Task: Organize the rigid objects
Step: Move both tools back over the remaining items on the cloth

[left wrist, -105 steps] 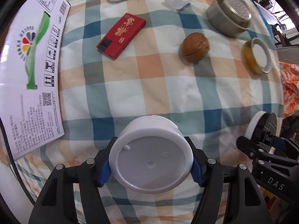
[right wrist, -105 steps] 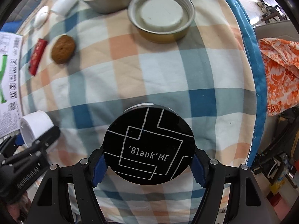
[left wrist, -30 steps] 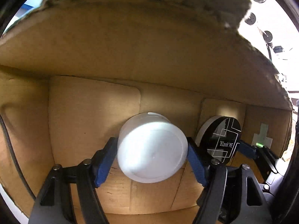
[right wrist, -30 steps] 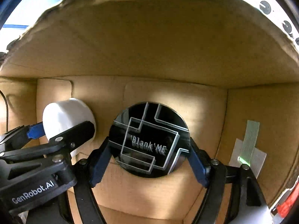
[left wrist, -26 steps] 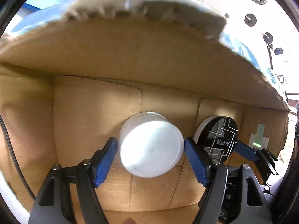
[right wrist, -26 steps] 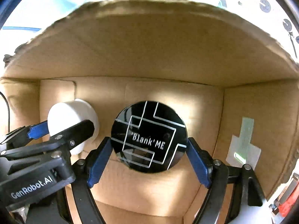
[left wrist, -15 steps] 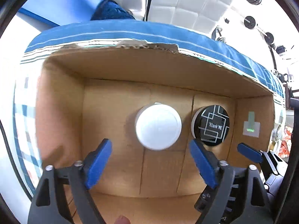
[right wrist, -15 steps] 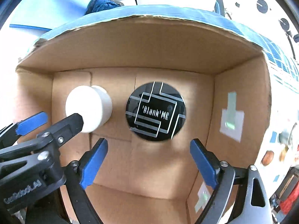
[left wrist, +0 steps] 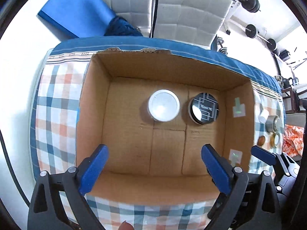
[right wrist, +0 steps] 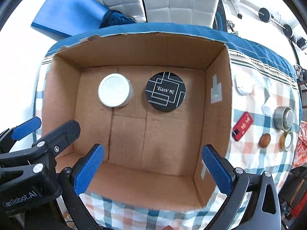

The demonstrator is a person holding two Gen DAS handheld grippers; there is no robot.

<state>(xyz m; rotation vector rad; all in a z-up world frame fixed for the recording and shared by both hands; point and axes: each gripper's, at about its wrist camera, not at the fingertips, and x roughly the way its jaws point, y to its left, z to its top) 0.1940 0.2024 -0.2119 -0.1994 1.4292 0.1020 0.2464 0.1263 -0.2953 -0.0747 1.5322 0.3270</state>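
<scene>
An open cardboard box [left wrist: 96, 103] [right wrist: 216, 126] stands on the checked cloth. On its floor near the far wall sit a white round jar [left wrist: 164, 108] [right wrist: 114, 93] and, to its right, a black round tin marked 'Blank'ME [left wrist: 203, 108] [right wrist: 165, 91]. My left gripper [left wrist: 155, 167] is open and empty, held above the box's near edge. My right gripper [right wrist: 153, 169] is open and empty too, just to its right.
On the cloth to the right of the box lie a red packet [right wrist: 242, 126], a brown nut-like ball [right wrist: 265, 140], a metal tin [right wrist: 284, 118], a small amber jar [right wrist: 286, 138], a white cup [right wrist: 269, 105] and a white mouse-like thing [right wrist: 244, 88]. A blue pad [left wrist: 76, 13] lies beyond the table.
Both grippers opened and let go of the white jar and the black tin on the box floor. Both then pulled up and back out of the box.
</scene>
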